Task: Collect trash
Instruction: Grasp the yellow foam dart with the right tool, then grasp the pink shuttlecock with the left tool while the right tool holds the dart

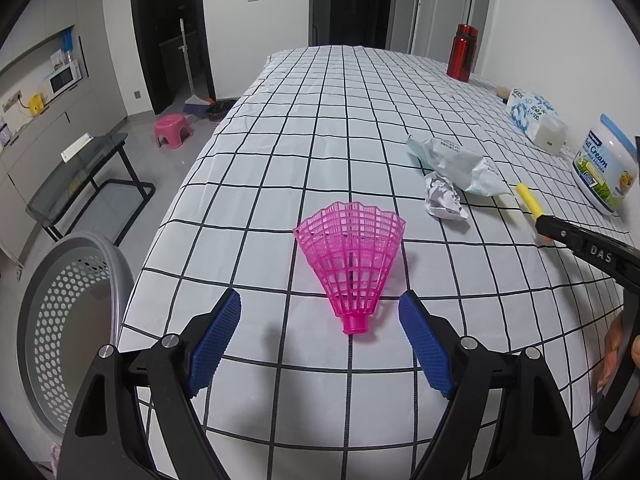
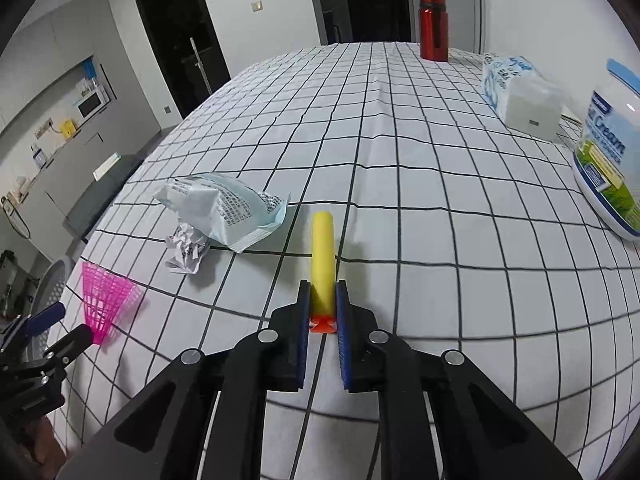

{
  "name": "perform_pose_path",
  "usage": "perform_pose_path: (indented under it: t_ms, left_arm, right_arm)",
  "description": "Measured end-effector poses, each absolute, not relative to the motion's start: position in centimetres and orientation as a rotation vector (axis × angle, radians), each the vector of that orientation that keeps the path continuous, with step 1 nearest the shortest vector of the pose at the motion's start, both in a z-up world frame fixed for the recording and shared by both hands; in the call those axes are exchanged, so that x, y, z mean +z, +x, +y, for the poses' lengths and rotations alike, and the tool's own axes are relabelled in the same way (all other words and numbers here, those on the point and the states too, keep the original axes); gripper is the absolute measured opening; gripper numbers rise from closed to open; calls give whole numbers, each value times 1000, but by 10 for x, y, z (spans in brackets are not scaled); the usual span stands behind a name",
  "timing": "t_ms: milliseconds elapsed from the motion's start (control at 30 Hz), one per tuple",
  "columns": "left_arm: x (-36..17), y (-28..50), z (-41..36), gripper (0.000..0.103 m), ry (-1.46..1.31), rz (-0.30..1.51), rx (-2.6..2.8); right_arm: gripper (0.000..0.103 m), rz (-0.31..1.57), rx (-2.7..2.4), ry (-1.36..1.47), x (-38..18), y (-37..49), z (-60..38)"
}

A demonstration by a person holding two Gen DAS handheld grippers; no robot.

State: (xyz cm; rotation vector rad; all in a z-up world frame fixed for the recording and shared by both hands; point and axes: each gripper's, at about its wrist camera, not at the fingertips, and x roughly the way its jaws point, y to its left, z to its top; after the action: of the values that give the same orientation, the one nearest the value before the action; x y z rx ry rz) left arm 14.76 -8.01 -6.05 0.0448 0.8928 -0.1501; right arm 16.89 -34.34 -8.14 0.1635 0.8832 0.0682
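Note:
A yellow foam dart with an orange tip sits between the blue pads of my right gripper, which is shut on its lower end; it pokes forward over the checked tablecloth. The left wrist view shows the same dart at the right gripper's tip. My left gripper stands open just short of a pink plastic shuttlecock skirt, which lies on its side, untouched. A crumpled paper ball and an empty blue-white wrapper lie further back; they also show as paper ball and wrapper.
A grey perforated basket stands below the table's left edge. On the right side are a milk powder tub, a tissue pack and a red bottle. A pink stool and a glass side table stand on the floor.

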Motion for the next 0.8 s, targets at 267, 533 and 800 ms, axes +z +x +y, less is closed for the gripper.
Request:
perform_pose_path:
  t_ms: [267, 533, 800]
  left_arm:
    - [-65, 147, -79, 80, 29, 910, -156]
    - [-71, 161, -87, 80, 31, 931, -145]
    - [-75, 174, -98, 68, 50, 939, -128]
  right_arm:
    - [12, 844, 69, 213, -72, 129, -343]
    - [12, 799, 116, 235, -60, 107, -333]
    - [12, 798, 146, 268, -59, 106, -339]
